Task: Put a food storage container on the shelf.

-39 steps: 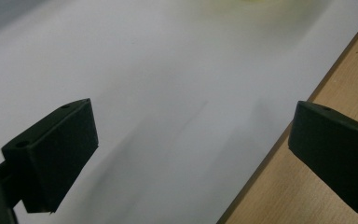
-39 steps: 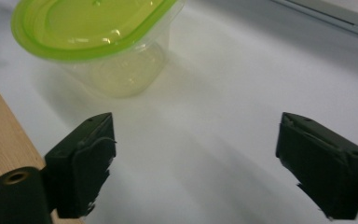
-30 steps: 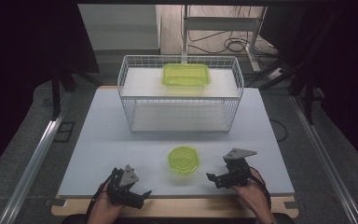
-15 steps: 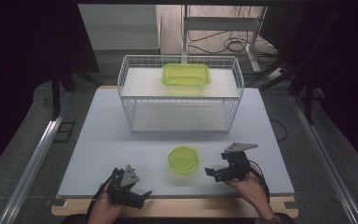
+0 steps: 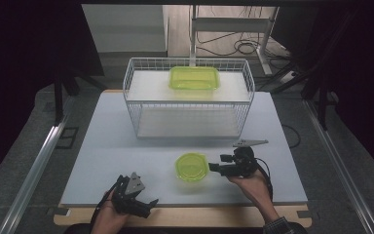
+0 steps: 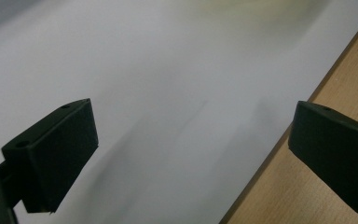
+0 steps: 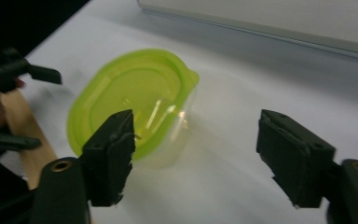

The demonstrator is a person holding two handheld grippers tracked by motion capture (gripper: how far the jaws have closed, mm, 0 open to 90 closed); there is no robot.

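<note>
The right claw (image 5: pixel 213 168) is held level just beside the small round container with a green lid (image 5: pixel 191 166), at its right side in the high view. Its jaws have just been closing, but they are apart and nothing is between them; in the right gripper view the container (image 7: pixel 133 105) lies in front of the left jaw, not pinched, and bare white surface lies between the jaws.

The left claw (image 5: pixel 148 204) rests near the front edge of the bench (image 5: pixel 107 146), with its jaws spread wide and empty. In the left gripper view there is the white bench surface and the wooden edge strip (image 6: pixel 307 186) under them.

The container stands on the bench near the front, a little right of the middle, between the two hands. Nothing lies between it and the right claw.

Farther back stands a white wire basket (image 5: pixel 131 105), well apart from the container. On its top shelf lies a rectangular green box (image 5: pixel 195 78).
</note>
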